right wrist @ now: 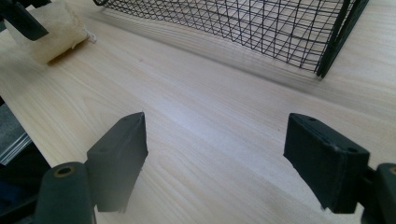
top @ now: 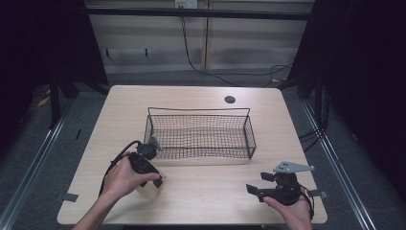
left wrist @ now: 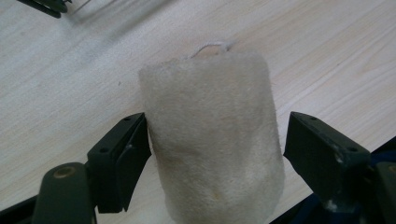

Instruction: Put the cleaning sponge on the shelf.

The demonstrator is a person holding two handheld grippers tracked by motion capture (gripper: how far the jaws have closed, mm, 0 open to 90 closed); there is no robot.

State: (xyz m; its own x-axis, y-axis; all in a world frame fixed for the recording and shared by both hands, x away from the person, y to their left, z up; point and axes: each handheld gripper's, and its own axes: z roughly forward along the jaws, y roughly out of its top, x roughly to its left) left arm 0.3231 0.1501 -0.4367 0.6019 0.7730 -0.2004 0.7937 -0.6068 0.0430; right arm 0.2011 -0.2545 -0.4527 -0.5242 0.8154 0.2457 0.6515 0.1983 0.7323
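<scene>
Wooden table [top: 201,191], wire basket [top: 201,135] mid-table. Left gripper [left wrist: 217,140] jaws wide around pale fuzzy roll [left wrist: 215,140], only one jaw touching. Right gripper [right wrist: 217,158] wide, holding nothing.

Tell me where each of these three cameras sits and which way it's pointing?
High view: above the person's side, looking forward and down on the table; both forearms and hands enter from below.
Left gripper view: rides the left gripper, looking along its open jaws at a pale fuzzy roll between them.
Right gripper view: rides the right gripper, jaws open over bare wood, facing the wire basket.
Shared: the roll also appears in the right gripper view.
</scene>
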